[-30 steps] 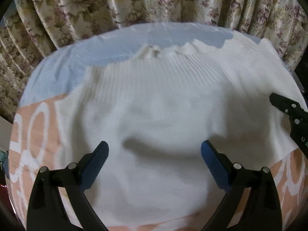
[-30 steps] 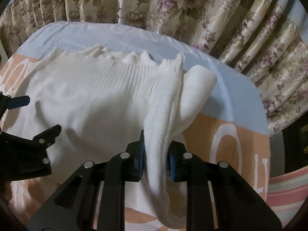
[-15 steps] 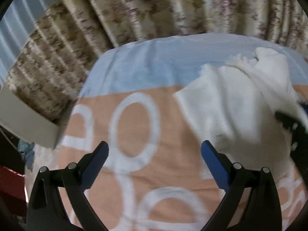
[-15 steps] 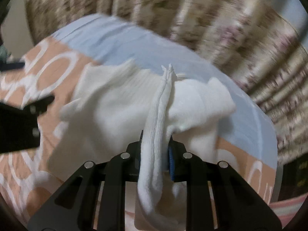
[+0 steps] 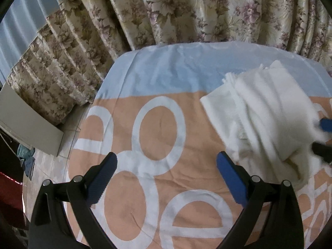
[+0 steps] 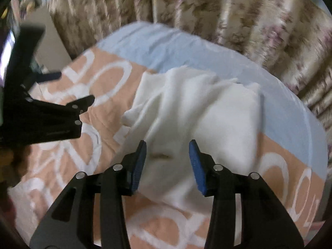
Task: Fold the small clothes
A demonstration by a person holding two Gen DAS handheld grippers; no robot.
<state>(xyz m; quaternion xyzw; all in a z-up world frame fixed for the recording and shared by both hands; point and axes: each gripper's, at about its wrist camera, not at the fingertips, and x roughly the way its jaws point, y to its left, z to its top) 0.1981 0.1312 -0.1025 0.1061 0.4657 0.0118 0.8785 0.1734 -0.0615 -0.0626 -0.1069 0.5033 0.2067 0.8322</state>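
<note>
A white knit garment [image 5: 267, 112] lies folded over and bunched on the orange and blue cloth [image 5: 157, 124], at the right of the left wrist view. It fills the middle of the right wrist view [image 6: 197, 112]. My left gripper [image 5: 166, 176] is open and empty over bare cloth, left of the garment. My right gripper [image 6: 168, 161] is open just above the garment's near part, holding nothing. The right gripper's blue pad [image 5: 325, 124] shows at the left wrist view's right edge. The left gripper [image 6: 51, 108] shows at the left of the right wrist view.
Flowered curtains [image 5: 186, 10] hang close behind the covered surface. A pale board [image 5: 27, 124] and the floor lie beyond the left edge. The cloth [image 6: 68, 137] carries large white letters.
My right gripper has opened and let go of the white garment, which now lies folded over itself. My left gripper has swung left, off the garment, to bare cloth.
</note>
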